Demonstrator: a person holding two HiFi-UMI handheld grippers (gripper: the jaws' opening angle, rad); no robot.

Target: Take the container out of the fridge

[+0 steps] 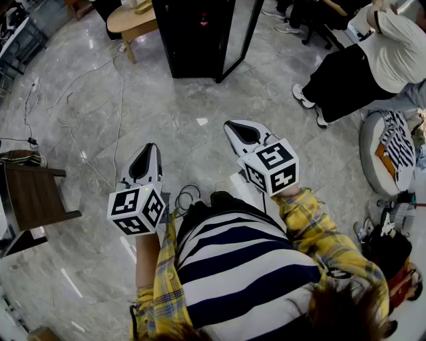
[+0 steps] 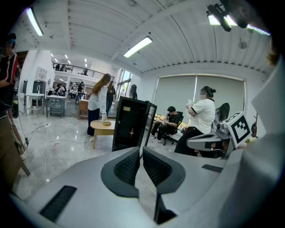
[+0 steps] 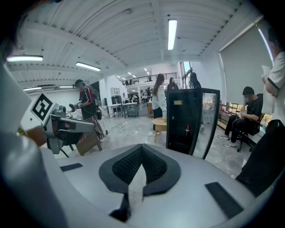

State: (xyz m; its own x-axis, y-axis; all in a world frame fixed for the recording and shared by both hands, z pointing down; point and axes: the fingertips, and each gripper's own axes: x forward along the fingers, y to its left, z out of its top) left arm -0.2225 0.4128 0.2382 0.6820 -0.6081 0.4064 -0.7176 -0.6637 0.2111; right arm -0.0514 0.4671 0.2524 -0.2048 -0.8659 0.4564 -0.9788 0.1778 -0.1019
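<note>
A black fridge (image 1: pixel 196 33) stands a few steps ahead on the grey floor, its glass door (image 1: pixel 238 34) swung partly open. Through the gripper views I see the fridge (image 2: pixel 130 124) (image 3: pixel 183 120) with a small red-labelled item (image 3: pixel 187 130) on a shelf inside. I cannot make out what kind of container it is. My left gripper (image 1: pixel 150 146) and right gripper (image 1: pixel 230 124) are held side by side at waist height, pointing toward the fridge and far from it. Both are shut with nothing between the jaws, as seen at the left gripper (image 2: pixel 141 149) and the right gripper (image 3: pixel 141 147).
A round wooden table (image 1: pixel 130 20) stands left of the fridge. A seated person (image 1: pixel 373 60) is at the right, with a cushion seat (image 1: pixel 379 156) below. A dark wooden stand (image 1: pixel 33 196) is at my left. Cables (image 1: pixel 100 133) trail over the floor.
</note>
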